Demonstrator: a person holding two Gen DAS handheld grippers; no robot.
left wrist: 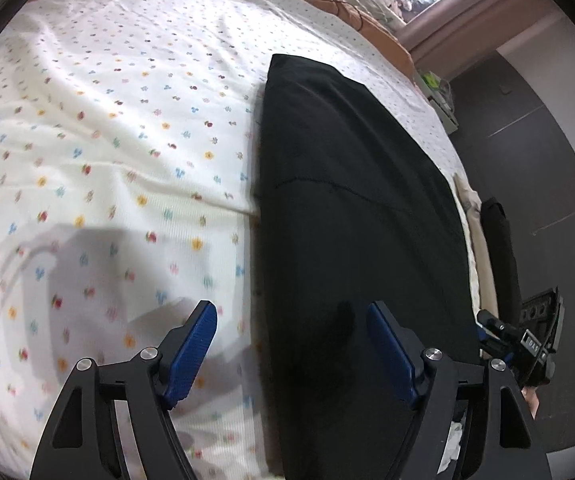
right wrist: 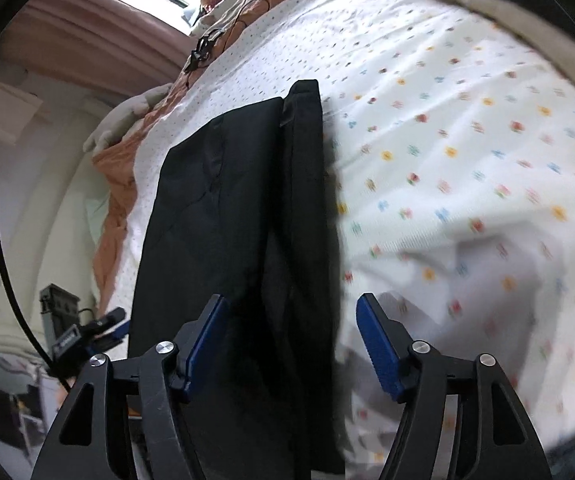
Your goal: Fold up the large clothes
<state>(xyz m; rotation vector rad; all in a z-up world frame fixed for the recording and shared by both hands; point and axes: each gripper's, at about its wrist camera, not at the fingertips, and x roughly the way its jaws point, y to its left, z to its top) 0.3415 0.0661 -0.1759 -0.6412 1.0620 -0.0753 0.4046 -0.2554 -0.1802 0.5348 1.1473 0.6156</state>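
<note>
Left claw: your left claw [left wrist: 291,320] is released, its blue pads [left wrist: 191,354] spread with nothing between them, straddling the garment's left edge.
Right claw: your right claw [right wrist: 293,314] is also released, above the garment's near end, gripping nothing.
Garment: the folded black garment [left wrist: 351,208] lies flat on the bed, a long strip running from 6 toward 12 o'clock.
Bed: the flower-dotted white sheet [left wrist: 107,128] spreads around it; an orange blanket [right wrist: 111,176] lies beyond, at 10 o'clock.
</note>
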